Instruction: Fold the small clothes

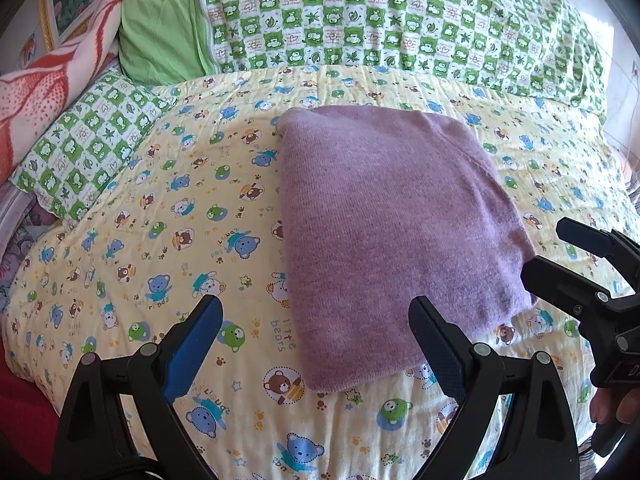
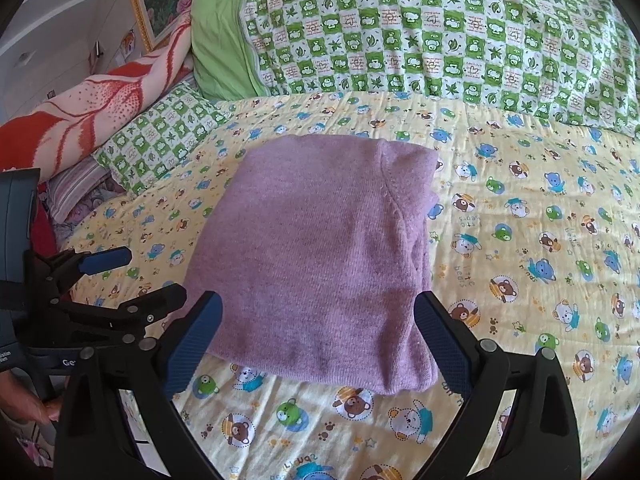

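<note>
**Both grippers hover, sweater folded**

My left gripper [image 1: 316,332] hangs over the quilt [image 1: 160,208], its 2 fingers spread wide with nothing between them. My right gripper [image 2: 318,330] is likewise released, held low at the near edge of the sweater [image 2: 320,248]. Folded, it lies flat on the quilt. Beyond sits a green checked pillow [image 2: 440,32].

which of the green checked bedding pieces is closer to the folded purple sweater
The small green checked pillow left of the purple sweater. The big green checked quilt lies farther back, across the head of the bed.
</note>
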The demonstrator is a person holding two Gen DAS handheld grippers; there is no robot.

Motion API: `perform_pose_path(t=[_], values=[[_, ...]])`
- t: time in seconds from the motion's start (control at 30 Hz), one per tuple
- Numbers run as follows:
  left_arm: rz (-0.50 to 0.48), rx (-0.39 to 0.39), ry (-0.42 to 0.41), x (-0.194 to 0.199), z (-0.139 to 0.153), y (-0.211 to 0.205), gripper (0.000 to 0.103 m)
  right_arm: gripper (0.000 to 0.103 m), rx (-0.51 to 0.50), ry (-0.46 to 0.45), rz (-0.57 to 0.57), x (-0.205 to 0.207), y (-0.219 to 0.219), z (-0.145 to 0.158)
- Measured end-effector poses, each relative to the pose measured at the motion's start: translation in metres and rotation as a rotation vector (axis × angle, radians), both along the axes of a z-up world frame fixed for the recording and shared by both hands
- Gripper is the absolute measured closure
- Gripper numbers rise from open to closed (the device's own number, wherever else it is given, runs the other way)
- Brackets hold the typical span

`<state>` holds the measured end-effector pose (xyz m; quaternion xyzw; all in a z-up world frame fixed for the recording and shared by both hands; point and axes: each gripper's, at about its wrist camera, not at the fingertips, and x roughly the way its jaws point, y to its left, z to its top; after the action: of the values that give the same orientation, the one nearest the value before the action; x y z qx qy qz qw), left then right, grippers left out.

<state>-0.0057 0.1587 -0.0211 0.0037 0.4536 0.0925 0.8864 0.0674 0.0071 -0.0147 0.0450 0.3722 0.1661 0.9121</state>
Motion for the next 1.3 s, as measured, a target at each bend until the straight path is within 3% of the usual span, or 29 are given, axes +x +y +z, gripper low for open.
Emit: perform_pose_path(t=[1.3], values=[[0.036, -0.016, 0.027, 0.017, -0.002, 0.005, 0.008, 0.006, 0.038, 0.025, -0.021, 0.018, -0.015, -0.003]])
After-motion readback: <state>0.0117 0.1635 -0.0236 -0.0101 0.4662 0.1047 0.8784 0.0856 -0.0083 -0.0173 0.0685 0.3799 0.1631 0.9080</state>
